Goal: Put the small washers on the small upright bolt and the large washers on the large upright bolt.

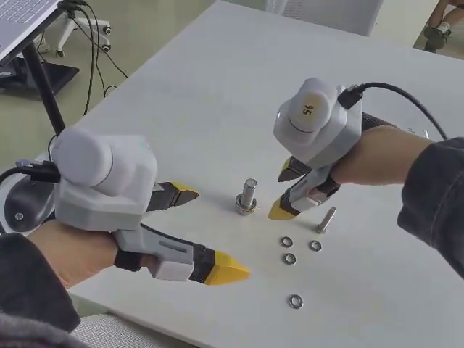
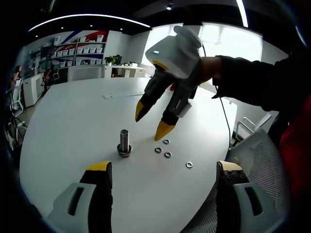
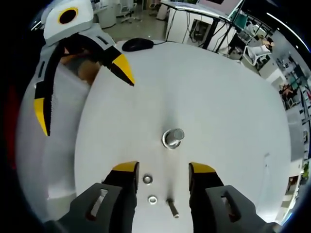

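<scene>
The white table (image 1: 217,87) has much bare surface beyond the large bolt (image 1: 247,194), up to the far edge, and also to the left of this bolt. The near edge runs slantwise under the left gripper (image 1: 206,232). The lone washer (image 1: 295,301) lies close to this near edge, well apart from the other washers. Beyond the left edge of the table, a laptop stand (image 1: 43,80) and some cables (image 1: 94,43) are on the floor side.

The large bolt stands upright near the middle of the work, with a wider ring (image 1: 245,209) around its foot. It cannot be told if this ring is a washer or the head of the bolt. To the right is the small bolt (image 1: 326,219); it looks tilted, and it is not clear if it stands or lies. The three small washers (image 1: 290,258) lie flat just in front of it, near each other but not touching.

The left gripper has its jaws wide apart and holds nothing; it hangs over the table, near-left of the large bolt, touching nothing. The right gripper (image 1: 283,192) also has its jaws apart and is empty. Its lower tip points down between the two bolts, low over the table; whether it touches the surface cannot be told.
</scene>
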The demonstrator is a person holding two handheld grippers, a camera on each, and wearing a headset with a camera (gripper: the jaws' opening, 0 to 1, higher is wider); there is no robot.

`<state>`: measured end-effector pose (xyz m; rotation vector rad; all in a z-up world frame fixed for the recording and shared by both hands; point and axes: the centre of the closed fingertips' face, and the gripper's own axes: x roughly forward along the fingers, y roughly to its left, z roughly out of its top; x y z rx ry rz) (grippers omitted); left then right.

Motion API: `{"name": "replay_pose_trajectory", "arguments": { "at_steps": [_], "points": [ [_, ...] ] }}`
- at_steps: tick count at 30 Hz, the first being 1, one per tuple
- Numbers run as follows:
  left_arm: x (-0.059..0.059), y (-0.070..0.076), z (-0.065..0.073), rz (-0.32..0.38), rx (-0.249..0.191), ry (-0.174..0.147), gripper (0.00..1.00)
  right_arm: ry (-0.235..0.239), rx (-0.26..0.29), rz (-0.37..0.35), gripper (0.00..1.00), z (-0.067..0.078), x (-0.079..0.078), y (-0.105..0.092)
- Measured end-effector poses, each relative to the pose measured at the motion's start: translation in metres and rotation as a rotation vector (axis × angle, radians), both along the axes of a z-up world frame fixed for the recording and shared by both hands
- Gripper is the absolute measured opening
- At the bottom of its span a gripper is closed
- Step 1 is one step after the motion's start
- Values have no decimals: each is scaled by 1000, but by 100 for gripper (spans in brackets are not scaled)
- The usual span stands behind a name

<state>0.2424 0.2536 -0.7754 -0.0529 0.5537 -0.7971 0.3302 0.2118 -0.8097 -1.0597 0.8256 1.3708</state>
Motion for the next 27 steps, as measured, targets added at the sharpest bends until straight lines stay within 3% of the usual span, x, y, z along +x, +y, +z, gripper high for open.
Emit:
{"name": "replay_pose_trajectory", "arguments": {
  "at_steps": [11, 27],
  "points": [
    [0, -3, 1, -11, 3, -4, 88, 17, 4, -32, 41, -2, -10, -17],
    [-1, -7, 3, -22, 1, -8, 88, 67, -28, -70, 36, -27, -32, -42]
  ]
}}
